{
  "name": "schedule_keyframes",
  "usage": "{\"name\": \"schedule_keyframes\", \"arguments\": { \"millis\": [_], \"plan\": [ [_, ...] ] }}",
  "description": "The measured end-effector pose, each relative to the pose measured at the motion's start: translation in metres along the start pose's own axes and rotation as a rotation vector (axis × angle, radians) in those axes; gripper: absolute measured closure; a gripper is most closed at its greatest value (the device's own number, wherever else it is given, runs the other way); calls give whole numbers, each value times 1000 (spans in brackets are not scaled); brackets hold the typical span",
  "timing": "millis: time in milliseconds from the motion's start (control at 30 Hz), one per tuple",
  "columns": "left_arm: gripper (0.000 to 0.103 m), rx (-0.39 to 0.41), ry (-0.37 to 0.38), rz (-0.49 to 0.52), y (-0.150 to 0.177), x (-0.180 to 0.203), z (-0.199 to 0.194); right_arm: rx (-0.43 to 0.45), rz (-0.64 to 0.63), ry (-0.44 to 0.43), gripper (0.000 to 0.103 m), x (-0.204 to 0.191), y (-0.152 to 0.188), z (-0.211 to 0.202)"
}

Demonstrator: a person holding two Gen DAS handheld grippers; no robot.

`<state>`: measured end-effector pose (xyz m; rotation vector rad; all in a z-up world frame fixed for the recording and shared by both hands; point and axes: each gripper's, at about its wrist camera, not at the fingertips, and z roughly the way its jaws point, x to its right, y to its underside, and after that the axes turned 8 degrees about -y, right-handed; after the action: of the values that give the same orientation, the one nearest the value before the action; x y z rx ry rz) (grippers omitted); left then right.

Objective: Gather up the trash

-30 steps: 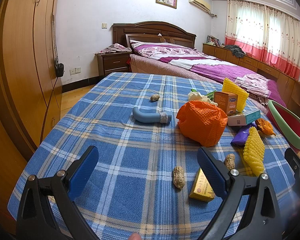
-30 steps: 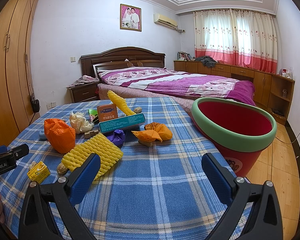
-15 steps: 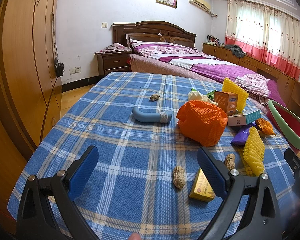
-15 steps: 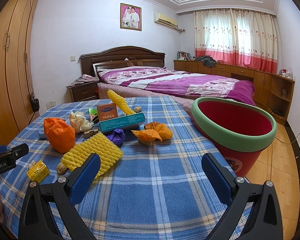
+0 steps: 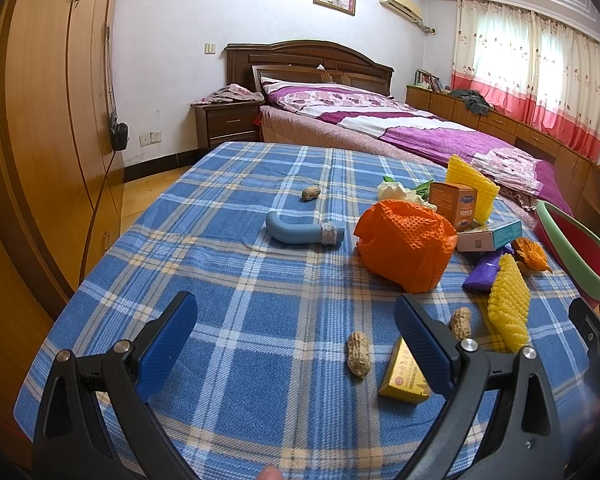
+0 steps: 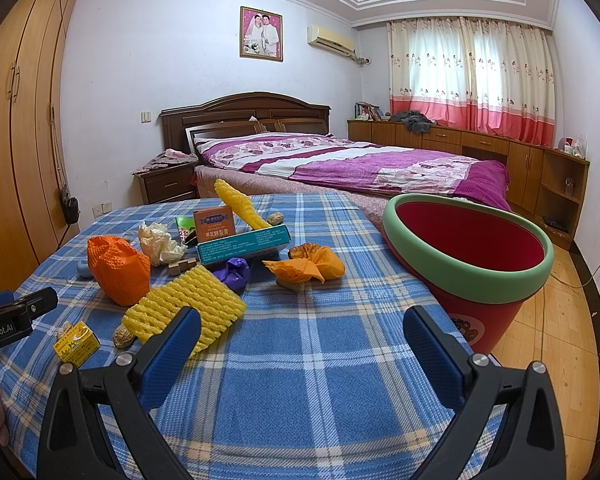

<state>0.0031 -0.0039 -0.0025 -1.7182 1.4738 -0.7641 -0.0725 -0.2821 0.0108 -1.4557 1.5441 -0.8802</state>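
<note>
On the plaid bench [image 6: 300,360]: orange net [image 6: 118,270], yellow foam [image 6: 188,312], boxes, peanuts [image 5: 358,354], all near centre-left. Beside its right edge: red bin [image 6: 472,264]. My left claw [image 5: 296,336] and right claw [image 6: 302,344]: both spread wide, holding nothing.

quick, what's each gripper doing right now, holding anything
Left gripper: open, holding nothing, above the blue cloth.
Right gripper: open, holding nothing, beside the bin.
</note>
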Motion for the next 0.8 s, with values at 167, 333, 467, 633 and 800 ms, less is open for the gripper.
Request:
{"name": "schedule_keyframes", "arguments": {
  "millis": [167, 333, 467, 633, 800],
  "plan": [
    [5, -6, -4, 16, 1, 3, 2, 1, -5, 11, 0, 0, 1, -2],
    [5, -23, 16, 37, -1, 10, 4, -16, 17, 9, 0, 5, 3, 3],
    [5, -21, 39, 65, -10, 19, 3, -57, 91, -14, 0, 18, -3, 4],
    [5, -33, 53, 94, -26, 35, 6, -77, 153, -23, 0, 31, -11, 2],
    [10, -92, 99, 123, -39, 49, 21, -111, 172, -37, 0, 31, -22, -4]
  ]
}}
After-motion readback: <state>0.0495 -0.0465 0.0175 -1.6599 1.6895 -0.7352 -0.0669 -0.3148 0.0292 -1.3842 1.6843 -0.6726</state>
